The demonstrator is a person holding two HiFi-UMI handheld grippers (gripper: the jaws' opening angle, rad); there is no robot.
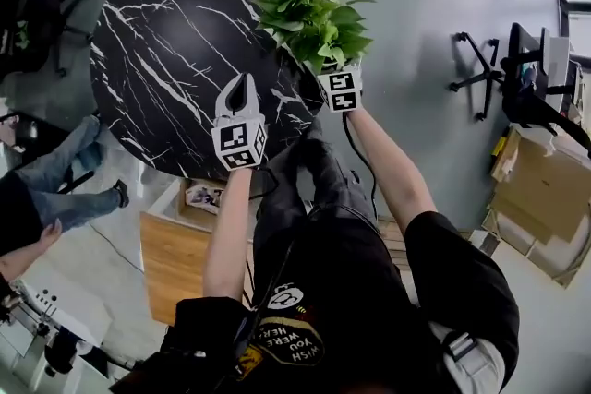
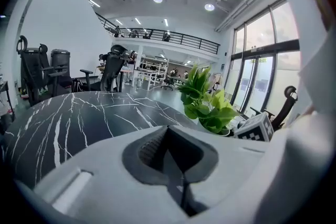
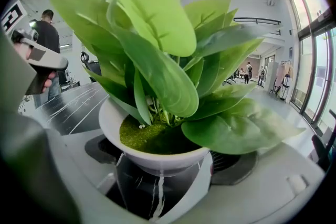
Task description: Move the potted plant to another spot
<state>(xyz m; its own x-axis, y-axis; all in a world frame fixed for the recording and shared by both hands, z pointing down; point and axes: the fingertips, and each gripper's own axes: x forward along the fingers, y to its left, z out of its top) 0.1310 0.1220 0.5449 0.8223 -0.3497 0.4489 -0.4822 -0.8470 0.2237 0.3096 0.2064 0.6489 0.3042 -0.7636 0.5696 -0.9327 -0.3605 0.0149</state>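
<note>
The potted plant, broad green leaves in a white bowl-shaped pot, hangs at the right edge of the round black marble table. My right gripper is shut on the pot, one jaw on each side of the bowl, and the table top shows under the pot's base. In the right gripper view the right gripper holds the pot with the leaves filling the picture. My left gripper is shut and empty, over the table's near edge to the left of the plant. The plant shows to its right in the left gripper view.
Office chairs stand on the grey floor right of the table, others at the upper left. A seated person's legs are at the left. A wooden cabinet is below the table edge. Cardboard boxes lie at the right.
</note>
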